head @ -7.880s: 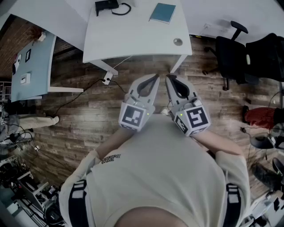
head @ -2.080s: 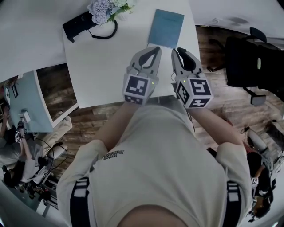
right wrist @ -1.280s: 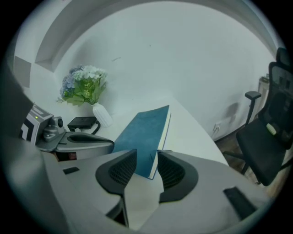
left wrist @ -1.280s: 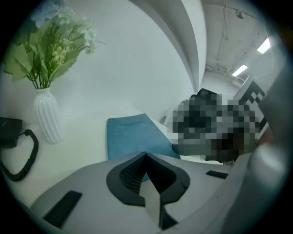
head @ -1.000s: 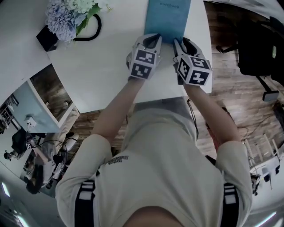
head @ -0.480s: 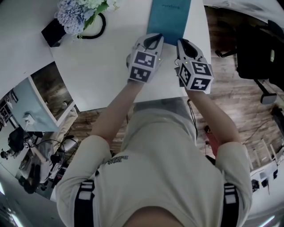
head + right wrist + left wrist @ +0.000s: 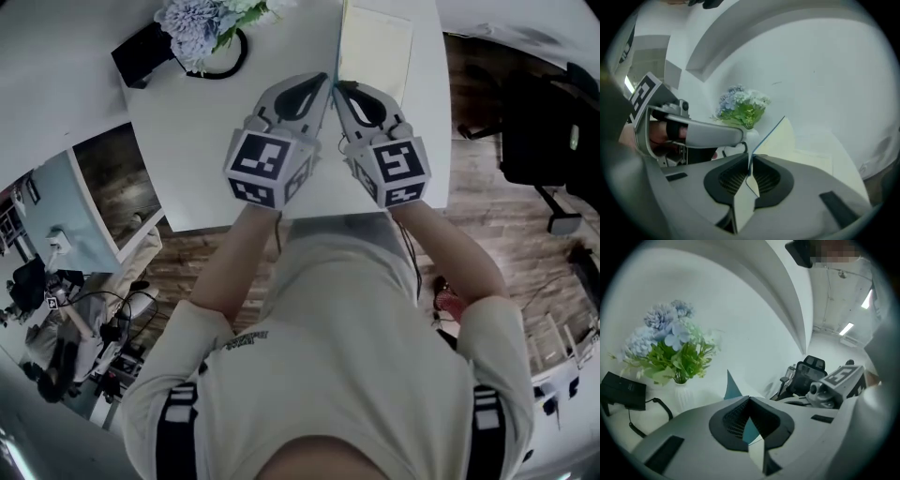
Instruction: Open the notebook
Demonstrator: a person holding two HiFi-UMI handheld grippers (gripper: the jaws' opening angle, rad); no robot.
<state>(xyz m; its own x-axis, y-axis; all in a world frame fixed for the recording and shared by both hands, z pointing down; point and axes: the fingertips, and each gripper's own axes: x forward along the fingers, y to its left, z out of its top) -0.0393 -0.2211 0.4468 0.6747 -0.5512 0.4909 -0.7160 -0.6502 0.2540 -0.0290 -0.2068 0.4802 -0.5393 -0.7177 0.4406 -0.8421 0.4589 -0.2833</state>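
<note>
The notebook (image 7: 375,47), which was lying shut with its teal face up half a second ago, is now showing a cream page (image 7: 806,145) at the far right of the desk (image 7: 234,141), because I am lifting its cover (image 7: 732,386) up and over toward my left. I am working with both claws side by side at the near edge: my left claw (image 7: 322,82) is pressed together on the teal sheet, which is standing up between its jaws, and my right claw (image 7: 340,87) is pinching the same cover's edge just beside it. I am judging the opening to be about half done, since the cover is standing tilted rather than lying flat, so I am expecting to keep carrying it leftward before letting go. Around me the wooden floor (image 7: 469,216) is stretching out below the white desk, and a black office chair (image 7: 544,122) is sitting well off to my right. On the desk, well apart from the notebook, flowers (image 7: 202,17) are standing by a black box (image 7: 141,54) with a looping cable (image 7: 232,67).
</note>
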